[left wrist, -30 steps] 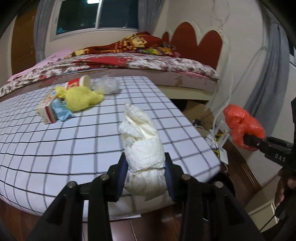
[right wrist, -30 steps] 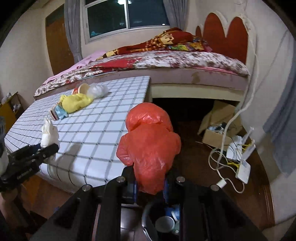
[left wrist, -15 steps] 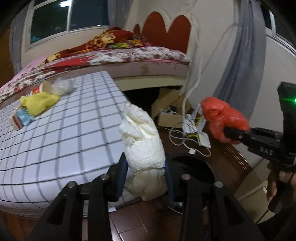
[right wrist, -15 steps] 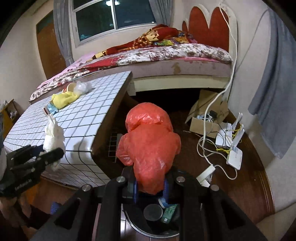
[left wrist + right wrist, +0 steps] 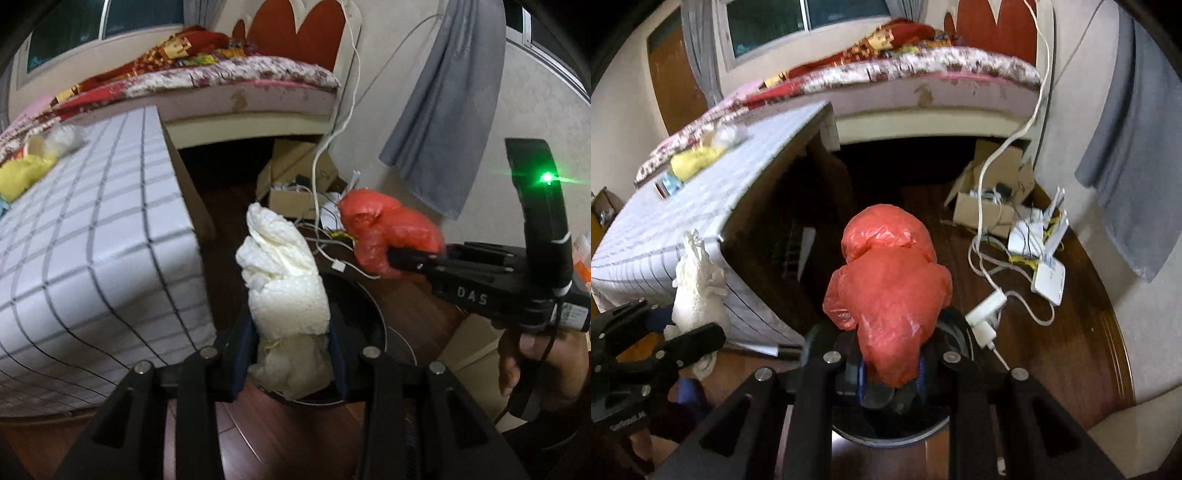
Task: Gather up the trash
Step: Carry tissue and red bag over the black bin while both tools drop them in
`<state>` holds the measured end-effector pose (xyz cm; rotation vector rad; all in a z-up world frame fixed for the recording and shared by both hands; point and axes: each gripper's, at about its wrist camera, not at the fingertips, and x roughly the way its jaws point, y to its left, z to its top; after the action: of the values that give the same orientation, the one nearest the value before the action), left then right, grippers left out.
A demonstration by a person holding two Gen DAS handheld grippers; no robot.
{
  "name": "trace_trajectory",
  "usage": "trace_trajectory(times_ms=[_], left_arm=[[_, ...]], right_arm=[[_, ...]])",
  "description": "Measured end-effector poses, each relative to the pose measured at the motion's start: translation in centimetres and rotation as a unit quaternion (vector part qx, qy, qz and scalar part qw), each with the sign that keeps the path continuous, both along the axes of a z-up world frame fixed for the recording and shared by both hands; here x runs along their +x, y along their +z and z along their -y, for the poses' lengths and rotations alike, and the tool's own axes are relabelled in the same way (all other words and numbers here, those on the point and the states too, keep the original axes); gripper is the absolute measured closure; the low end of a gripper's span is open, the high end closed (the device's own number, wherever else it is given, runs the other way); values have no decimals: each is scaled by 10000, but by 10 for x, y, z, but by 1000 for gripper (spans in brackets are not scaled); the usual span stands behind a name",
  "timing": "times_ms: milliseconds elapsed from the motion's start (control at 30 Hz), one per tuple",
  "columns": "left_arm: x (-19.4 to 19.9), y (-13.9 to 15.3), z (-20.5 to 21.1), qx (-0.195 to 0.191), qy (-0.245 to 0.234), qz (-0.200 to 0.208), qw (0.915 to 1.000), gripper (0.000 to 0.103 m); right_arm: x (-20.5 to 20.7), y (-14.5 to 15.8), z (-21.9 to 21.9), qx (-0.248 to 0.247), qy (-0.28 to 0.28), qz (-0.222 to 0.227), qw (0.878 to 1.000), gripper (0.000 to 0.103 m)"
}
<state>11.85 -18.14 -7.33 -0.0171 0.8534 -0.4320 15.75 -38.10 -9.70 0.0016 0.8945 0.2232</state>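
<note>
Both pieces are carried to the bin [image 5: 962,334]: the left gripper [image 5: 291,354] clamps the white paper wad [image 5: 284,280], the right gripper [image 5: 890,373] clamps the red bag [image 5: 886,291]; next, both must release above it.

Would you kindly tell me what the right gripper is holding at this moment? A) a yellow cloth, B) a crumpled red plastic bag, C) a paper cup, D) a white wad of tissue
B: in the right wrist view the right gripper is clamped on the crumpled red plastic bag, while the white wad of tissue sits in the left gripper.
</note>
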Motion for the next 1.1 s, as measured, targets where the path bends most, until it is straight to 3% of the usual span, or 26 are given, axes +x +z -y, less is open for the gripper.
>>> trace_trajectory(times_ms=[367,633,700,733,767,800,933,1100], left_arm=[[26,-66,24,69,-166,-728,9972,64],[37,-96,29,29,-201,-1059,9942,60],[41,-104,31,-176,-370,-1198,9920,41],[43,-110,34,-159,-393,-1252,9912,26],[44,-113,34,2,-299,-1230,9920,18],[44,-114,34,95,-249,-1211,9923,15],[43,-115,29,287,-121,-1210,9922,1],[43,-117,23,479,3,-1163,9921,1]], right_arm=[[11,-61,16,-288,-57,-877,9957,81],[19,-94,5,-308,191,-1310,9907,81],[23,-104,4,-418,150,-1425,9888,69],[24,-109,6,-642,-3,-1418,9878,40],[24,-111,8,-770,-105,-1400,9871,8],[25,-113,12,-817,-170,-1404,9866,2],[27,-116,27,-844,-490,-1552,9831,1],[27,-115,26,-957,-553,-1580,9812,1]])
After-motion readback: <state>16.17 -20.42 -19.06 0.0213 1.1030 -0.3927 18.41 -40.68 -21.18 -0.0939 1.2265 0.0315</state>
